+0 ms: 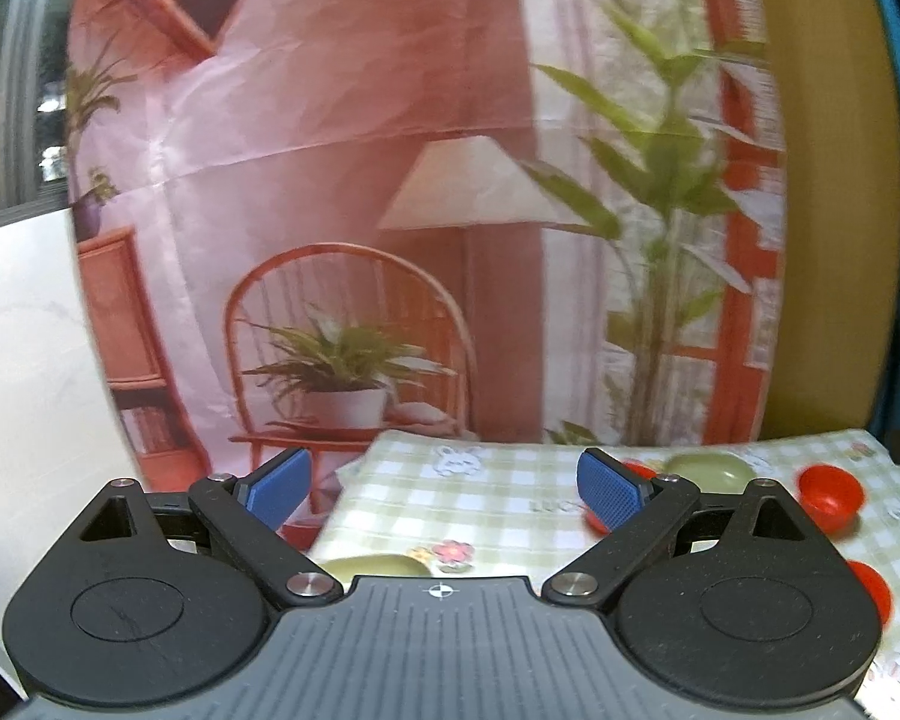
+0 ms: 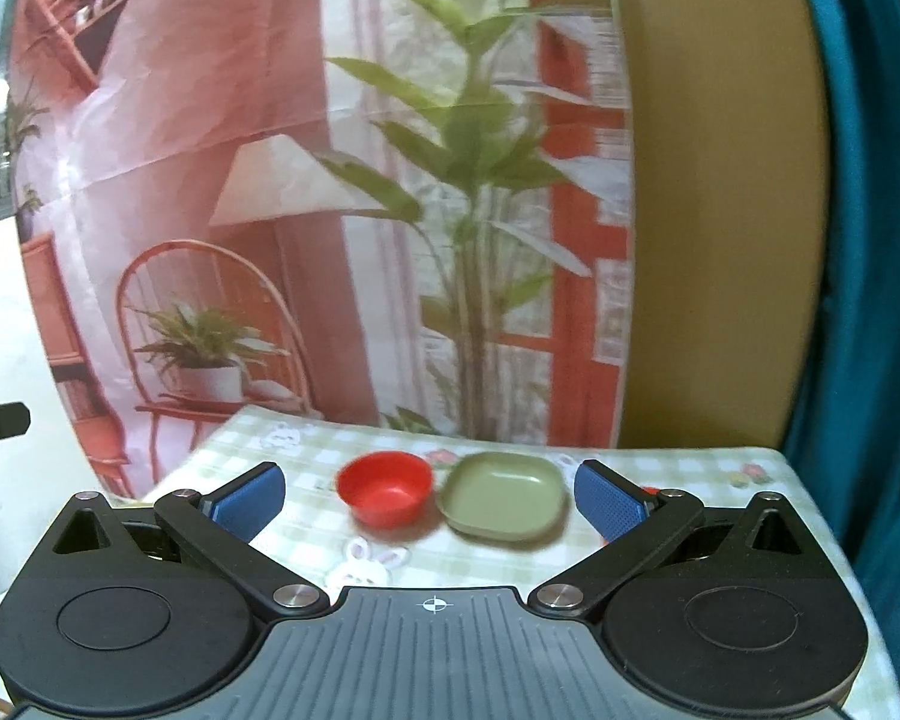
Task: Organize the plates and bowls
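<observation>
One round red bowl (image 2: 385,487) sits beside a squarish green plate (image 2: 503,491).

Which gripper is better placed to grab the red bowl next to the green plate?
Right, probably. The right gripper is open with the red bowl just ahead between its fingers, beside the green plate. The left gripper faces mostly bare tablecloth.
</observation>
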{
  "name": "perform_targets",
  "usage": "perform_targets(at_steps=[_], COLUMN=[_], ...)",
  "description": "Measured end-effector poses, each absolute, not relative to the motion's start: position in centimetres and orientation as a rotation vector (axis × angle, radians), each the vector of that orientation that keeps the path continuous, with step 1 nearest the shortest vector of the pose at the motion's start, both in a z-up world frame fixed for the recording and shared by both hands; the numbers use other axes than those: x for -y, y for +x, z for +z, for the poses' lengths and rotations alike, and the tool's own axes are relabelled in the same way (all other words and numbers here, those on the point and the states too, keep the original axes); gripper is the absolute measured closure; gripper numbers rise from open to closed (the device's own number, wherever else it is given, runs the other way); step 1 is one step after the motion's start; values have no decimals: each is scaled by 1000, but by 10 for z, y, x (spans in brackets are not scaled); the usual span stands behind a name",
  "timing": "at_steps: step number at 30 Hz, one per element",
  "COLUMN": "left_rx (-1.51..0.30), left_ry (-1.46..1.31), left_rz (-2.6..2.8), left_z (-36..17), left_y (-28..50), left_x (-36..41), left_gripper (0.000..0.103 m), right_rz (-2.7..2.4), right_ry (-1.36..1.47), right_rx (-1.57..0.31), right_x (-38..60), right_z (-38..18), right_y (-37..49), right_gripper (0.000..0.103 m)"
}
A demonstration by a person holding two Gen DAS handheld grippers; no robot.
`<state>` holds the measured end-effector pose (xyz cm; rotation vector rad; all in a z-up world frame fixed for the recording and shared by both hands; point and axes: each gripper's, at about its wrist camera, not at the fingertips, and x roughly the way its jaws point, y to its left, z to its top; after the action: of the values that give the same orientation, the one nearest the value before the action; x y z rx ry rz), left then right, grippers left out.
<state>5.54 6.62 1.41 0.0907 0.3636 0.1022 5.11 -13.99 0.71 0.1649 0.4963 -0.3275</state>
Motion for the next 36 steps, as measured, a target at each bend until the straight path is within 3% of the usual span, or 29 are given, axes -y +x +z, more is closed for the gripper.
perform_targets(at_steps=[14,22,36], left_rx=[-429,-476,-676], left_ry=[88,82,23], left_rz=[211,271,256], left_z=[-5,-42,-145], left_y=[128,166,198], left_x=[-149,-193,-240], left_gripper=[17,20,30], right_rz=[-128,27,201], right_ry=[156,106,94], right_rx=[-556,-619,-806], right_x=[98,52,-14], right_z=[-49,-92,-183], right_y=[168,240,309], right_gripper=[7,27,48])
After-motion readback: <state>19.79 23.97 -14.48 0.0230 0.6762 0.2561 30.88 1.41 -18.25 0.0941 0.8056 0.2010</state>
